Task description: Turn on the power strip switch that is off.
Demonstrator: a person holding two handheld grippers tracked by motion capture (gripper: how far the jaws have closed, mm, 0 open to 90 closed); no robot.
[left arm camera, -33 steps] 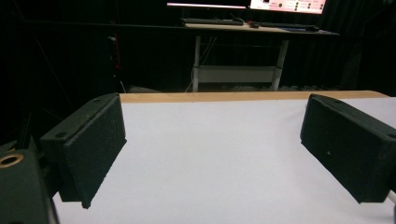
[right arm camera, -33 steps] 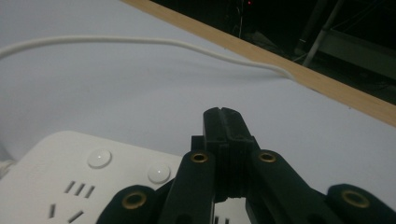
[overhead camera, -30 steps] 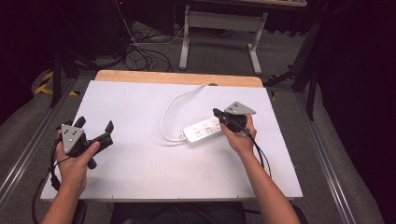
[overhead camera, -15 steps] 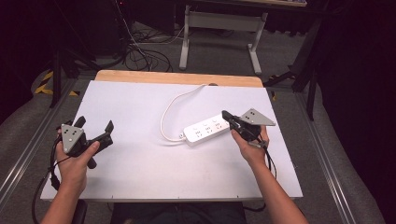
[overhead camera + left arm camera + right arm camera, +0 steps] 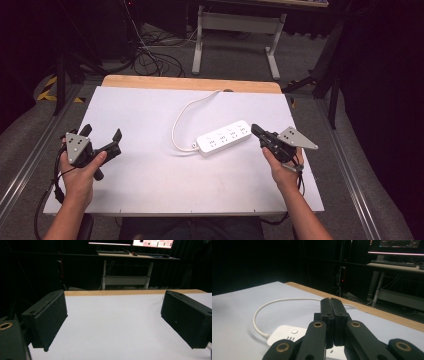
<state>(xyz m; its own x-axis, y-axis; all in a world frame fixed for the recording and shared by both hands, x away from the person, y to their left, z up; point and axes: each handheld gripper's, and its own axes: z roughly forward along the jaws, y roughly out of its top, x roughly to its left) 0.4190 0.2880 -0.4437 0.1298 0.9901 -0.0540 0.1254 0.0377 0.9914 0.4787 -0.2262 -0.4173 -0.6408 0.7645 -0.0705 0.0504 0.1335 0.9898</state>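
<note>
Closed right gripper beside the power strip, left gripper waiting wide open

The white table (image 5: pixel 150 115) fills the middle of the high view; the white power strip (image 5: pixel 223 137) lies just right of centre, its cord (image 5: pixel 182 117) looping toward the upper edge. The right gripper (image 5: pixel 256 130), centre right, has its jaws pressed together on nothing and sits just off the strip's right end, apart from it. The left gripper (image 5: pixel 102 137), lower left, stands wide and empty, well apart. This looks like a pause between touches on the strip; a next grasp would first call for parting the right jaws.
</note>
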